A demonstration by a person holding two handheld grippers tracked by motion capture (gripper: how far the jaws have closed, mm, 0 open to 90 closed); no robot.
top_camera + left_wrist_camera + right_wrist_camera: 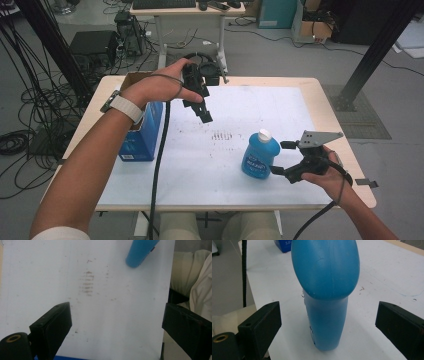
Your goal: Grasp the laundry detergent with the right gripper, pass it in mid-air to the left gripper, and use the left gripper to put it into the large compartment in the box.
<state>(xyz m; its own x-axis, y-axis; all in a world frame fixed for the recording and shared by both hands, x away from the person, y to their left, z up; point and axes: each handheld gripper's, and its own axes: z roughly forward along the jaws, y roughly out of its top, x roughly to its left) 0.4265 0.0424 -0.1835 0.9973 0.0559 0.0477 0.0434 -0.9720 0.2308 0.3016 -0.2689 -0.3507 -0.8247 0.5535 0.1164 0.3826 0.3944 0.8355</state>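
White sheeting covers a wooden table (345, 150) in a workshop, with cables on the grey floor around it and another desk behind. Everything here is placed relative to a blue bottle (260, 156) with a white cap (264, 134), which stands upright on the sheet toward the person's right side. Just beside the bottle, on the side away from the table's middle, the right gripper (281, 157) is held low and level, its jaws spread wide with one on each side of the bottle's lower body and not yet touching it; the right gripper view shows the bottle (325, 290) centred in the gap, with clear space to each black jaw. Well apart from the bottle, up and across the table, the left gripper (204, 114) hangs in the air pointing down at a smudged patch (222, 135) of the sheet, jaws also spread and holding nothing. A blue box (145, 135) stands at the far left edge, well away from the bottle. The risk appears to lie in the grip: the bottle looks smooth, rounded and top-heavy, so a closure that lands low or off-centre could let it twist, slip or tip over. A nudge from one jaw before the other arrives could likewise push it across the slick sheet.
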